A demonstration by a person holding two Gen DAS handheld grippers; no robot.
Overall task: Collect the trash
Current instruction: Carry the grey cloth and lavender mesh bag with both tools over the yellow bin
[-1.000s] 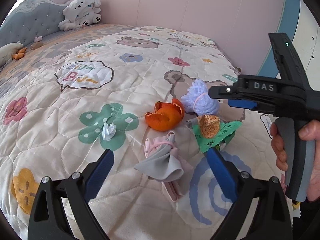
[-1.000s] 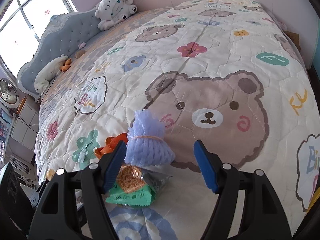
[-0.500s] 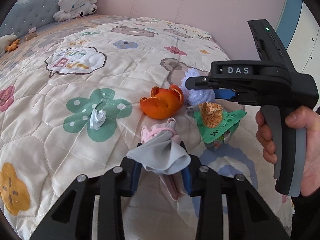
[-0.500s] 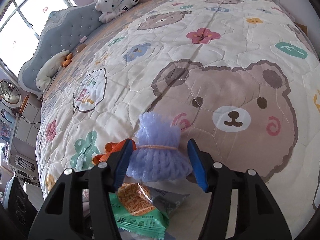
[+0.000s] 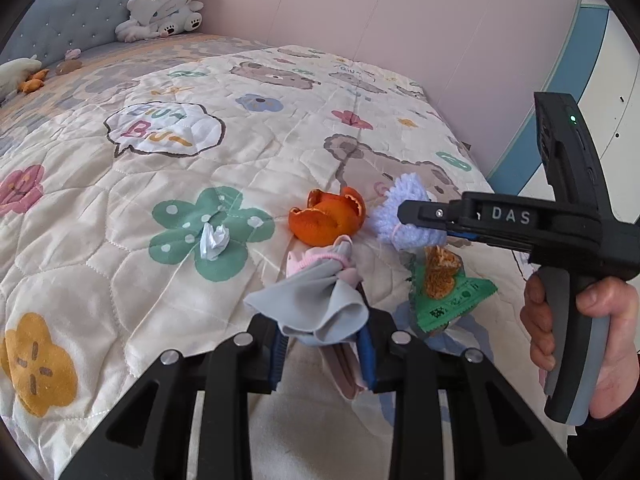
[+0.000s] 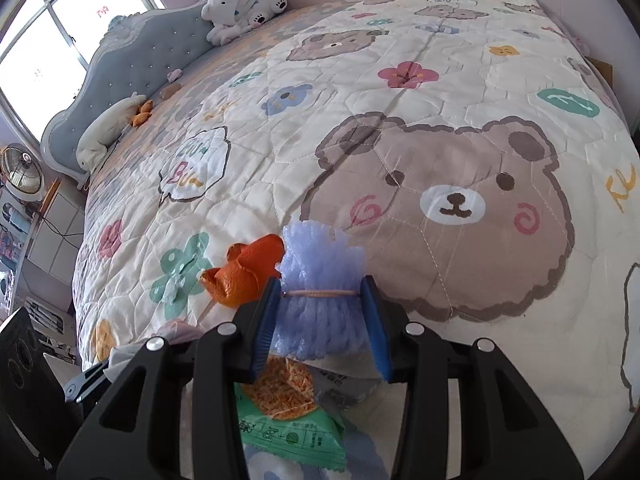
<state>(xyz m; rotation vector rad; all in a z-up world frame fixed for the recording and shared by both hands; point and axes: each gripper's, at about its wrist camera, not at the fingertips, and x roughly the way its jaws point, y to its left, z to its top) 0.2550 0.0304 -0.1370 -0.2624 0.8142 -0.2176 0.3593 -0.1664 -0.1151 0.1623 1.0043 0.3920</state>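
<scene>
My left gripper [image 5: 322,354] is shut on a grey and pink cloth bundle [image 5: 316,300] tied with a pink band, at the bed's near edge. My right gripper [image 6: 322,320] is shut on a purple foam net [image 6: 322,280] tied with a band; it also shows in the left wrist view [image 5: 404,216]. An orange peel [image 5: 328,216] lies just left of the net [image 6: 244,276]. A green snack wrapper [image 5: 452,300] with an orange mesh scrap [image 5: 438,270] on it lies below the right gripper [image 6: 292,428]. A crumpled white tissue [image 5: 214,240] lies on a green flower print.
The trash lies on a quilted bedspread [image 5: 160,184] with bear and flower prints. A white plush toy [image 5: 164,4] leans on the grey headboard [image 6: 132,68]. A pink wall [image 5: 380,20] runs behind the bed. A fan [image 6: 20,172] and shelves stand at the left.
My left gripper moved forward and shut on the cloth bundle. My right gripper moved onto the purple foam net and shut on it.
</scene>
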